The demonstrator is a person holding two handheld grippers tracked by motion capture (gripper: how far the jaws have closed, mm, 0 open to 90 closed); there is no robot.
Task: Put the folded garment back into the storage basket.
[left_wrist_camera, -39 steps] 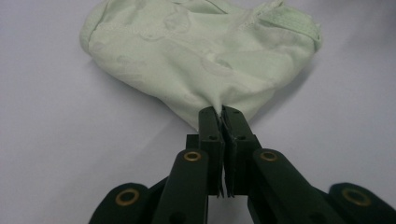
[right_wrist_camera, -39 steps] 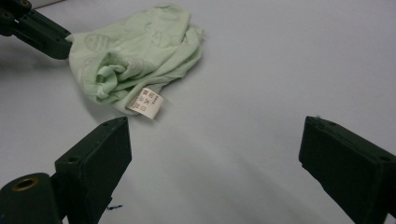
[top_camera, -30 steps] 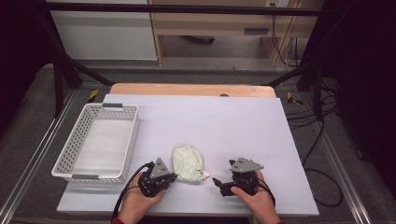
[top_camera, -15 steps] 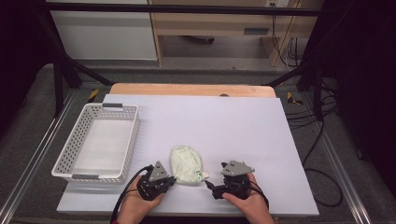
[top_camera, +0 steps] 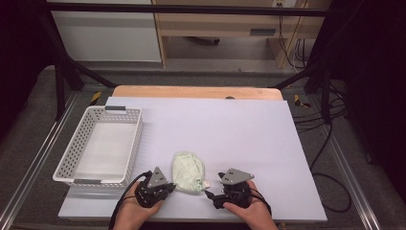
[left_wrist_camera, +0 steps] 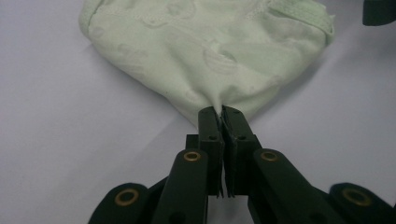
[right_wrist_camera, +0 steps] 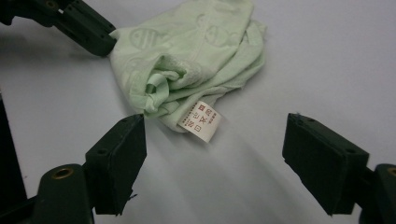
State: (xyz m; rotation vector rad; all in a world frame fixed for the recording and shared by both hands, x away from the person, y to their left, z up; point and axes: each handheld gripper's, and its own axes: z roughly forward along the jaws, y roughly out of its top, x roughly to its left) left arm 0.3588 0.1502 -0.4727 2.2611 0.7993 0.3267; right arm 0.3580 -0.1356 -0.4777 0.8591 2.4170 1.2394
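Black jaws of the left hand-held gripper (left_wrist_camera: 220,122) are pressed together on a pinch of fabric at the near edge of the pale green, crumpled cotton garment (left_wrist_camera: 210,51); in the left gripper view this grip sits at lower centre of the frame and appears secure, with the cloth drawn to a small peak at the jaw tips. Right hand-held gripper (right_wrist_camera: 215,158) stands with its jaws wide apart and holding nothing, one at lower left and one at lower right of its own view; the left jaw sits close to the garment's rolled hem, and the white care label with red print (right_wrist_camera: 201,120) lies between the jaws, slightly ahead of them.

In the high view the garment (top_camera: 188,171) lies bunched on the white-covered desk (top_camera: 230,129) at lower centre of the frame, with the left hand-held gripper (top_camera: 165,188) touching its left edge and the right hand-held gripper (top_camera: 210,195) just beside its lower right corner. White perforated plastic basket (top_camera: 79,167) stands at left of the frame, apart from the garment, with nothing inside.

Assessment: work is at an early stage. One corner is secured; the second grip is not yet made. The garment is neither spread nor folded nor lifted from the desk. Whether the basket is its destination cannot be determined.
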